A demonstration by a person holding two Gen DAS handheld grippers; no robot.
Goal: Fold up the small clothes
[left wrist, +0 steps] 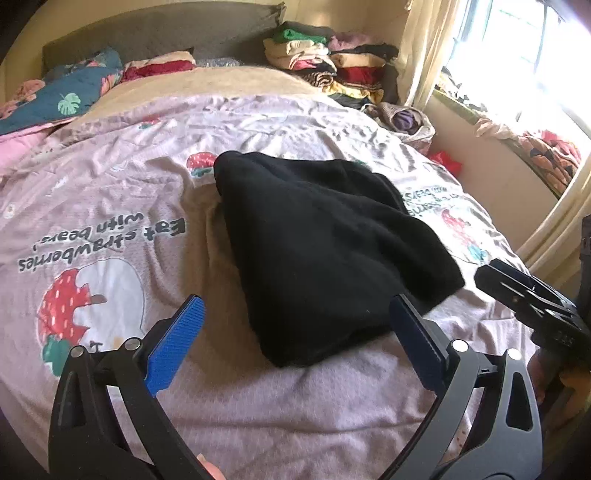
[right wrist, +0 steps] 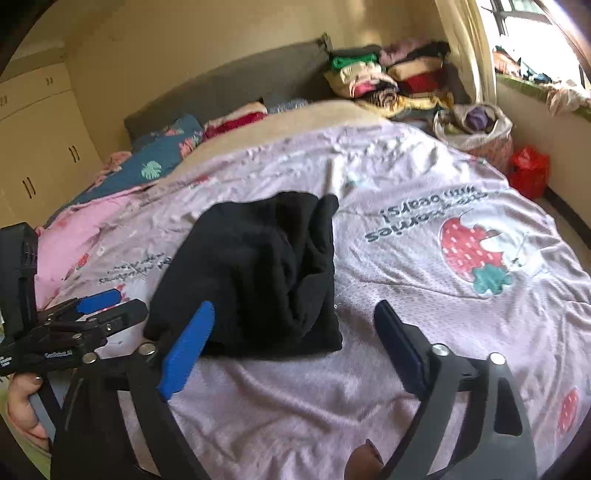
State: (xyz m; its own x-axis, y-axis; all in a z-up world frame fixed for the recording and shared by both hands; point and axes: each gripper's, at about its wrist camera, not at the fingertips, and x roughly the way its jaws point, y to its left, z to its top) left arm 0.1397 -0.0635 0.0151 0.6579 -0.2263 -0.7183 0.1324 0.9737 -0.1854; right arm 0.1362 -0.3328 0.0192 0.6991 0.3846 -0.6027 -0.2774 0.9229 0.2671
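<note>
A black garment point(left wrist: 317, 251) lies folded in a thick bundle on the pink strawberry-print bedcover point(left wrist: 110, 192). My left gripper point(left wrist: 295, 314) is open and empty, its blue fingers straddling the near edge of the bundle just above it. In the right wrist view the black garment point(right wrist: 258, 273) lies ahead and slightly left. My right gripper point(right wrist: 295, 321) is open and empty, just short of the garment's near right corner. The left gripper also shows at the left of the right wrist view point(right wrist: 92, 310), and the right gripper at the right edge of the left wrist view point(left wrist: 532, 295).
A pile of folded clothes point(left wrist: 332, 66) sits at the far right corner by the grey headboard point(left wrist: 155, 33). A bag of clothes point(right wrist: 476, 129) and a red bag point(right wrist: 528, 173) stand beside the bed. A blue leaf-print quilt point(left wrist: 59, 99) lies far left. Cupboards point(right wrist: 33, 147) stand left.
</note>
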